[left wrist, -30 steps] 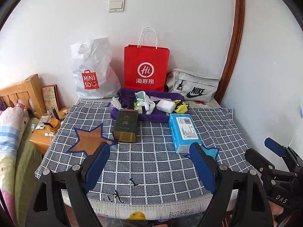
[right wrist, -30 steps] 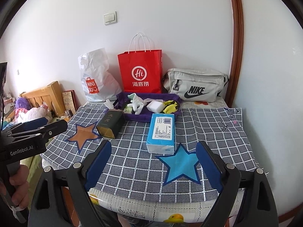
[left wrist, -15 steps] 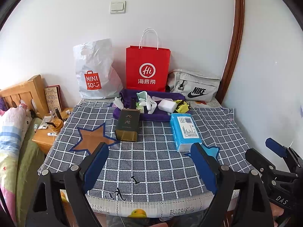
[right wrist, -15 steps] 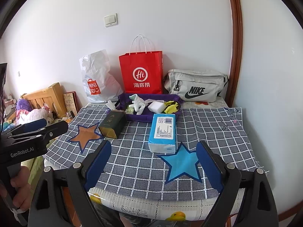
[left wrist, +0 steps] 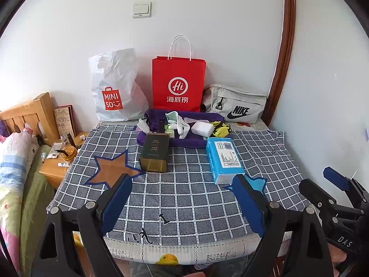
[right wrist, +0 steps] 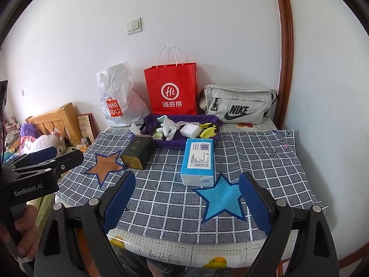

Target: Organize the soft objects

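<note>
- Task looks barely begun, by my read: both grippers hang off the table's near edge, nothing held.
- Left gripper (left wrist: 182, 198): jaws spread wide, empty. Right gripper (right wrist: 188, 198): same, spread and empty.
- Soft stuff sits in the purple tray (right wrist: 177, 143) at the far edge, middle: white sock-like cloth (right wrist: 168, 128), white sponge block (right wrist: 190, 130), yellow cloth (right wrist: 207, 131). A crumpled tissue (right wrist: 135, 128) lies just beside the tray's left end.
- Tissue pack (right wrist: 199, 160), blue, lies mid-table, touching the tray's front; printed label and barcode, text too small to read. Probably left to sort.
- Dark tin (right wrist: 138, 152) on its side, left of the pack; gold Chinese characters, read as "九龙".
- Along the far edge: white bag (right wrist: 117, 97) marked "MINISO", red bag (right wrist: 171, 90) marked "Hi 海底捞", grey pouch (right wrist: 237, 106) marked "NIKE".
- Left gripper body reads "GenRobot.AI" in the right view; right one shows "DAS" in the left view.
- Tablecloth (right wrist: 265, 161): grey check, brown star left, blue star right.
</note>
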Demonstrator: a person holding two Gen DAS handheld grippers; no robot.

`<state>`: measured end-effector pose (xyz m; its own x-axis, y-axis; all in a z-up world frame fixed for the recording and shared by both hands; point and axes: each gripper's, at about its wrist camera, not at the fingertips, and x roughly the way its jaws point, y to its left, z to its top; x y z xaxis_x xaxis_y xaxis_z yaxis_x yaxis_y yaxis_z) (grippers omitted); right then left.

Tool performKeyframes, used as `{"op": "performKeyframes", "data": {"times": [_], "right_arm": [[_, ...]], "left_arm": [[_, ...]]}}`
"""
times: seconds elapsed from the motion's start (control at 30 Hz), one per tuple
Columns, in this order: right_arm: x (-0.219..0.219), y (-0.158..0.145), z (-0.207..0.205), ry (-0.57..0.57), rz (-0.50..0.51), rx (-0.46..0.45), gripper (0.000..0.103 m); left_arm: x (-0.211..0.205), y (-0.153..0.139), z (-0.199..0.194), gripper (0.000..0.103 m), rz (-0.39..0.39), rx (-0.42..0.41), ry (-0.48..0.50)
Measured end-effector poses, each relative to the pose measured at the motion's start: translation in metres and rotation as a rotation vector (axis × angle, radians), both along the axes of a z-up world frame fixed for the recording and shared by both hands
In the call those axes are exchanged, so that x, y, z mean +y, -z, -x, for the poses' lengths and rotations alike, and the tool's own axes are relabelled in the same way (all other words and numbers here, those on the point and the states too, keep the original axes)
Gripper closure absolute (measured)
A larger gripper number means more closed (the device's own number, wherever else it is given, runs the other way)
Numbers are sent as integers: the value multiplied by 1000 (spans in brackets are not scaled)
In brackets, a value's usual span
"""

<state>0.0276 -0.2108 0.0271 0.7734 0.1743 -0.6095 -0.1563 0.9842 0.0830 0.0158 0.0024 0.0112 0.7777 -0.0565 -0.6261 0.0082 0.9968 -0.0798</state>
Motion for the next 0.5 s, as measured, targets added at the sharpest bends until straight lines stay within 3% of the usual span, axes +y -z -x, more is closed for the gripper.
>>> {"op": "performKeyframes", "data": {"times": [0.5], "right_arm": [[-2, 0, 0, 1, -2, -5, 13]], "left_arm": [[-1, 0, 0, 14, -3, 3, 1]]}}
